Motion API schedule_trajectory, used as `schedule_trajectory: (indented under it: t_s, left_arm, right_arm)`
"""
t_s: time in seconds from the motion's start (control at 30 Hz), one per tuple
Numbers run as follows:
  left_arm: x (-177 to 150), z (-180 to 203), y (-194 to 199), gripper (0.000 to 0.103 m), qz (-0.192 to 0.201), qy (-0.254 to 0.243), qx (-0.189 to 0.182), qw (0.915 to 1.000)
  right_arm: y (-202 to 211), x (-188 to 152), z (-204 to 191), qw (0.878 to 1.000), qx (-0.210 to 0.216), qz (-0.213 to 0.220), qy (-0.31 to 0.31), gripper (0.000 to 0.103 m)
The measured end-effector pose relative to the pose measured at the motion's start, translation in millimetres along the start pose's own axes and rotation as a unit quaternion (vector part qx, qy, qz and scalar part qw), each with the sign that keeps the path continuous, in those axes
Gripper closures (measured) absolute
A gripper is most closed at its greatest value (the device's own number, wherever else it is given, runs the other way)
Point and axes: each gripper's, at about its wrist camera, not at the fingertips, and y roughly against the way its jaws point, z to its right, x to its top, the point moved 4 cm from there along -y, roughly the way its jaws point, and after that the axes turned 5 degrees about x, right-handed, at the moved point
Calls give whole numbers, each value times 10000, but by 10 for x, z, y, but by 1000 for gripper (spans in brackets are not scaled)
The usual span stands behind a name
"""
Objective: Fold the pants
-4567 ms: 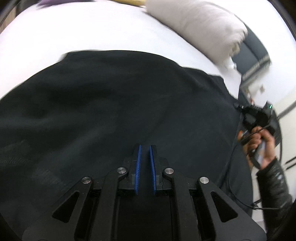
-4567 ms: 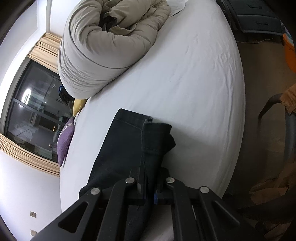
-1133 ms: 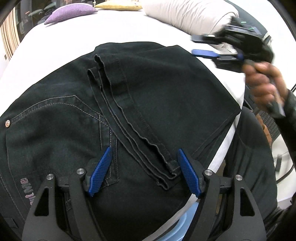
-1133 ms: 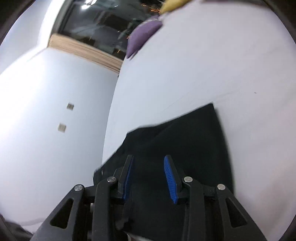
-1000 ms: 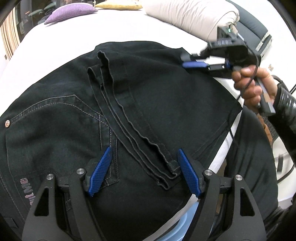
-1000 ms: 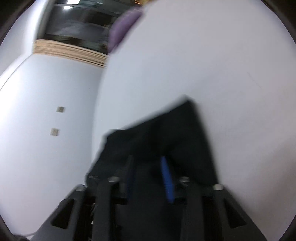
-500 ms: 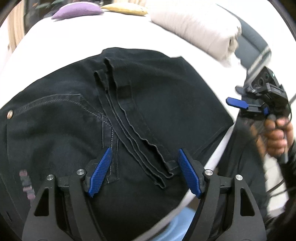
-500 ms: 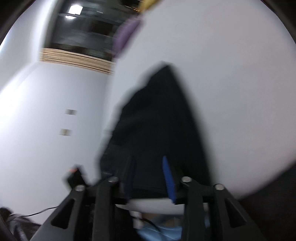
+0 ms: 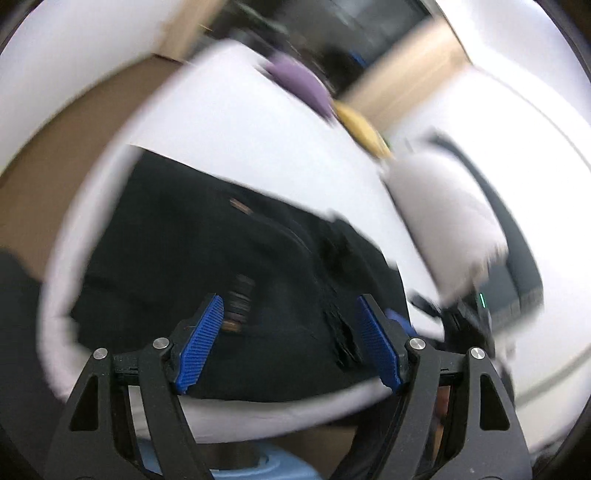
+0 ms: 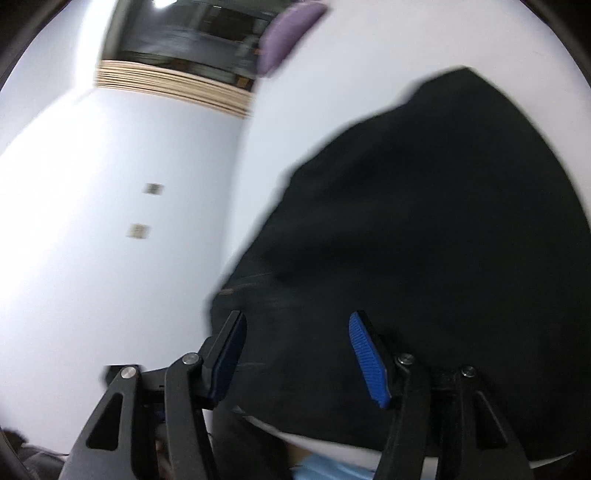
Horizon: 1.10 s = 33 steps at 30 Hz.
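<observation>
The black pants (image 9: 236,266) lie folded in a flat bundle near the front edge of the white bed (image 9: 280,147). They also fill the right wrist view (image 10: 424,229). My left gripper (image 9: 288,332) is open and empty, raised above the pants' near edge. My right gripper (image 10: 295,350) is open and empty, just above the pants at their near edge. It shows in the left wrist view at the far right (image 9: 469,314), blurred. Both views are motion-blurred.
A purple cushion (image 9: 299,85) and a yellow cushion (image 9: 362,129) lie at the head of the bed. A rolled beige duvet (image 9: 443,210) lies at the right. A dark window (image 10: 192,33) and a white wall (image 10: 110,229) are beyond. A light blue object (image 9: 258,465) sits below the bed edge.
My left gripper has drawn back and tilted up, so the pants now look farther away. My right gripper has opened wider and moved over the near edge of the pants.
</observation>
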Motion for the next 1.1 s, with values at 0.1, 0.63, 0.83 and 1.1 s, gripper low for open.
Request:
schedule_trajectory:
  t_s: [0.1,0.63,0.83,1.1]
  left_arm:
    - [42,-387,270,30,397,809,103,9959]
    - [-397,-1052,136,30,-110,2510,-170,9678]
    - [-439,-1183,-191,30,-355,2952,-382,9540]
    - [-425,-1291,-383,30,-314,3179,-571,9459]
  right_arm:
    - [-120,-50,-143,9989,454,87,-35,41]
    - [-461,166,-399,9938,1067,-300,-10,41]
    - [-449,148,-335,9943,1025,-286,-52,41]
    - [-486,187,-286,9945,985,-353,-17,41]
